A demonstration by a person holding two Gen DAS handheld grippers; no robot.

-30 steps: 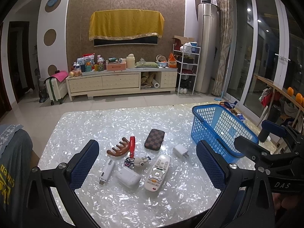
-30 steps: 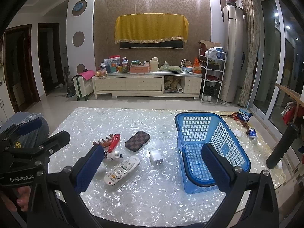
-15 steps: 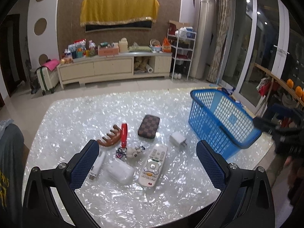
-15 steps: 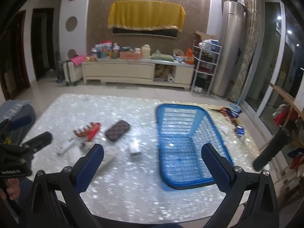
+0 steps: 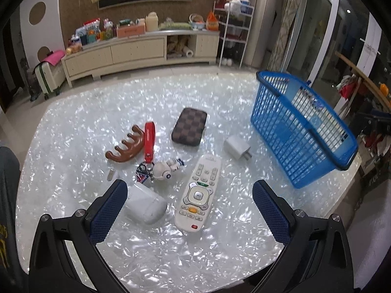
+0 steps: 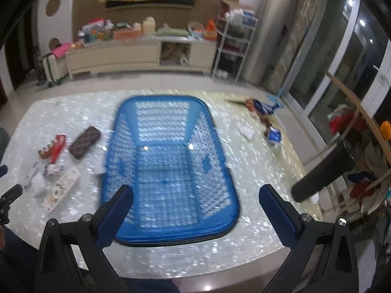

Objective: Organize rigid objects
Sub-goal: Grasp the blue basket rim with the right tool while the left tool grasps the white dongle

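On the pearly table (image 5: 73,122) lie a white remote (image 5: 198,193), a white earbud case (image 5: 146,203), a white charger plug (image 5: 237,147), a checkered brown case (image 5: 189,126), a brown wooden comb (image 5: 125,144), a red-strap keychain with a small figure (image 5: 156,161) and a small white stick (image 5: 111,174). An empty blue basket (image 5: 300,127) stands at the right. My left gripper (image 5: 189,204) is open, above the remote and earbud case. My right gripper (image 6: 195,210) is open, above the basket's (image 6: 168,171) near rim.
Small clutter (image 6: 265,119) lies on the table right of the basket. A black handle (image 6: 322,171) juts in at the right. Beyond the table are a TV cabinet (image 5: 136,48) and a white shelf rack (image 5: 234,36).
Both grippers have moved forward and tilted down toward the table. The left one is closer to the remote and earbud case; the right one has swung over the basket.
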